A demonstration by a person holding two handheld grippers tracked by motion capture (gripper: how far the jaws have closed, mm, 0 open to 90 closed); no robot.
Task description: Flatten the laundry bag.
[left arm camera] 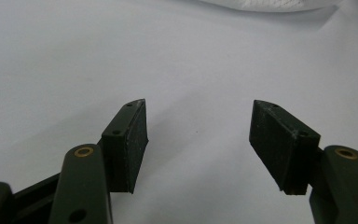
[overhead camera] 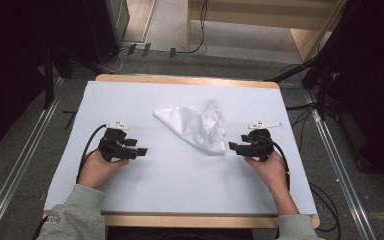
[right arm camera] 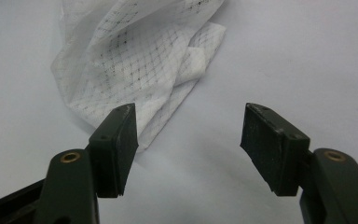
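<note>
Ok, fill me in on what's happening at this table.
A person sits at a table covered in white, holding a gripping tool in each hand. A crumpled white mesh cloth lies in the middle, untouched. The right tool is open, its jaws spread just short of the cloth's near corner. The left tool is also open, resting farther off with bare tabletop between its jaws. Nothing is gripped yet; the right side looks closest to making the first grab.

A crumpled white cloth (overhead camera: 196, 127) lies on the table (overhead camera: 180, 195).
</note>
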